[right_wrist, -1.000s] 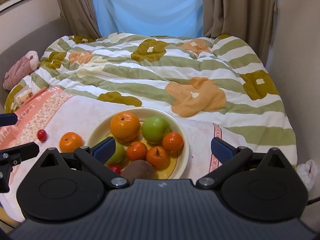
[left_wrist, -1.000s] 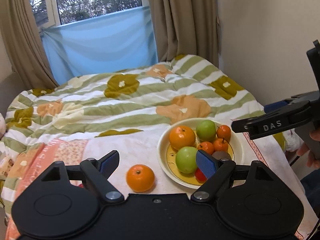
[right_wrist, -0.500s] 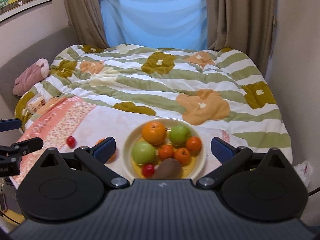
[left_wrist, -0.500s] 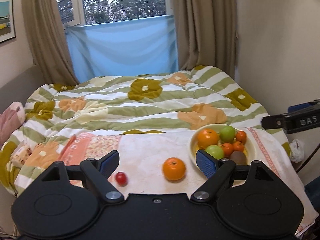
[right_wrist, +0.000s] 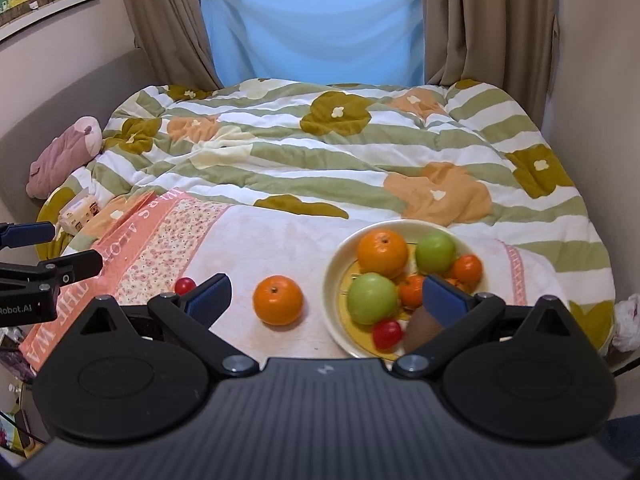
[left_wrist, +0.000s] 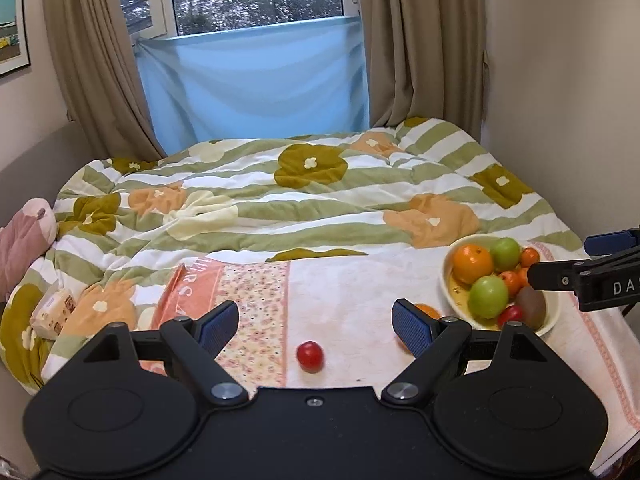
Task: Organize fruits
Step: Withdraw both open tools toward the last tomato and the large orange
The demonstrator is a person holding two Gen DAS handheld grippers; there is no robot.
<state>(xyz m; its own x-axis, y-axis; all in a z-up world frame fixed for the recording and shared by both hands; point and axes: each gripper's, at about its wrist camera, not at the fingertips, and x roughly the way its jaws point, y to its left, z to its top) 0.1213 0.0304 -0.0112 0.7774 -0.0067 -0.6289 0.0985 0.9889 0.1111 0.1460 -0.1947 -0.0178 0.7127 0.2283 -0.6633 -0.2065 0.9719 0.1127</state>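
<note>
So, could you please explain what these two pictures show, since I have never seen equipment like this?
There is no robot here: a person holds a two-finger gripper in each hand, each with a fisheye camera looking along its fingers. One picture is from the left gripper, the other from the right gripper. Both are open and hold nothing. The black arm at each picture's edge is the other gripper.

They face a bed with a flowered quilt and a pink towel. On the towel stands a bowl holding an orange, two green apples, small tangerines, a kiwi and a cherry tomato. Outside it lie a loose orange and a loose cherry tomato.
</note>
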